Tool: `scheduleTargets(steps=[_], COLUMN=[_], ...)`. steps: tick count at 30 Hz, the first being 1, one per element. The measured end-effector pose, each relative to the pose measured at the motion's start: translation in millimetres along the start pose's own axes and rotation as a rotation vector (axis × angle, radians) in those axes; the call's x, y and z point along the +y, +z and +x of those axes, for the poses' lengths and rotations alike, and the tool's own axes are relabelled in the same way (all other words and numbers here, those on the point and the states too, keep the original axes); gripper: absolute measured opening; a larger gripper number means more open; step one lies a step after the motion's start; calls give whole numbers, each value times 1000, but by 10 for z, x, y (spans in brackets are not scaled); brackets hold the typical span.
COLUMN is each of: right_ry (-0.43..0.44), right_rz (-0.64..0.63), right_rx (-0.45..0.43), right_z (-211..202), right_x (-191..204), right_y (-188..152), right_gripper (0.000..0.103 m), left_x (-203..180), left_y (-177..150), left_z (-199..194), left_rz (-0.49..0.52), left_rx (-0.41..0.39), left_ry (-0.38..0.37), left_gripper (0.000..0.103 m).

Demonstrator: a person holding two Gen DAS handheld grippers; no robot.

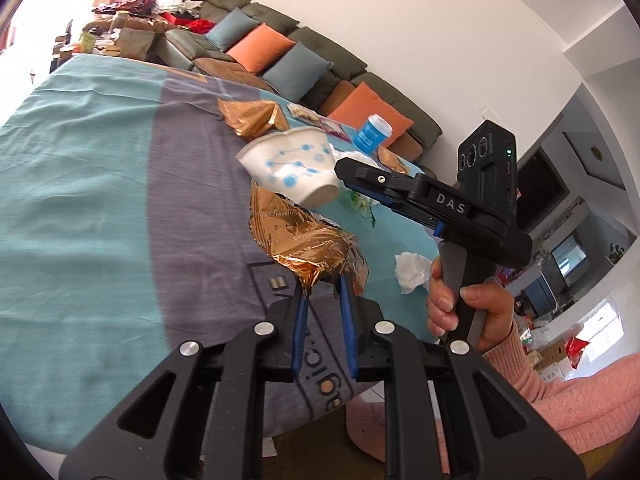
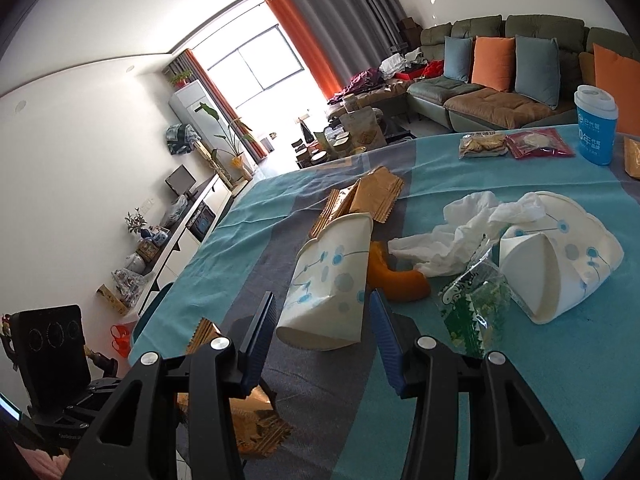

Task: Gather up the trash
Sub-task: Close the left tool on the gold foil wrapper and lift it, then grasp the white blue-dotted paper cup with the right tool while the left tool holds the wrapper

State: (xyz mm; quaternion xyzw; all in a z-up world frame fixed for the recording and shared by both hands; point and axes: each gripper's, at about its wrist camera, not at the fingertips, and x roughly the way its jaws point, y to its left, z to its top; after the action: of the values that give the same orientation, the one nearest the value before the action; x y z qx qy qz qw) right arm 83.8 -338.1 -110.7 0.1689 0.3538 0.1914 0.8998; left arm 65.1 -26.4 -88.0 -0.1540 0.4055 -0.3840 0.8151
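The left gripper (image 1: pixel 322 286) pinches a crumpled gold foil wrapper (image 1: pixel 296 240) between its narrow-set blue pads (image 1: pixel 300 320), the foil bunched at the fingertips and fanning out above the tablecloth (image 1: pixel 100 168). In the left wrist view, the right gripper (image 1: pixel 346 170) reaches in from the right, held by a hand (image 1: pixel 460 304) in a pink sleeve, its tip touching or just beside a crushed paper cup (image 1: pixel 292 168) with blue dots; whether it grips the cup cannot be told from that angle. The right wrist view shows its fingers (image 2: pixel 260 332) spread wide, with the flattened cup (image 2: pixel 328 284) lying on its side between them, base toward the camera, touching neither pad as far as can be seen. Just beyond the cup lies an orange peel (image 2: pixel 400 280), and to the right a white tissue (image 2: pixel 452 224), a green snack wrapper (image 2: pixel 472 304) and a second crushed cup (image 2: pixel 560 256). More gold wrappers (image 2: pixel 368 196) sit behind the first cup, and a blue lidded cup (image 2: pixel 596 128) stands upright at the far edge.
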Motion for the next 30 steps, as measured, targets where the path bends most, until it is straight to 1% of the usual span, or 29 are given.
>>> scheduleTargets(steps=[7,12,14,15,16,19,25,30], right_ry=[-10,-4,-7,-4,-4,0,-4,3], right_rz=[34,66,64,64,62,54,18,16], right_rx=[22,45,48,49,48,40,21,7], right_z=[154,250,256,252,249,217,150,91], right_x=[-46,-87,-84,-82,-77,-50,25,72], right_y=[106,101,89,81,77,69,40,13], right_gripper=[46,46,44,40,33,28,24,24], left_x=[135,199,227,232,241,234,266,303], left_y=[-20,-4,-4,-2,3,-11,10,15], left_z=[-209,-287,-316,-321,-328,-385,-408,-440], left_rz=[-19,-26,-33,-34,-35,-34,-36,-44], left_rx=[-38,-54,-58,-60,-62,-69,-82,-91], left_ry=[27,46,51,53,57,64,82,92], left_gripper=[16,16,16,16,16,16,16,16])
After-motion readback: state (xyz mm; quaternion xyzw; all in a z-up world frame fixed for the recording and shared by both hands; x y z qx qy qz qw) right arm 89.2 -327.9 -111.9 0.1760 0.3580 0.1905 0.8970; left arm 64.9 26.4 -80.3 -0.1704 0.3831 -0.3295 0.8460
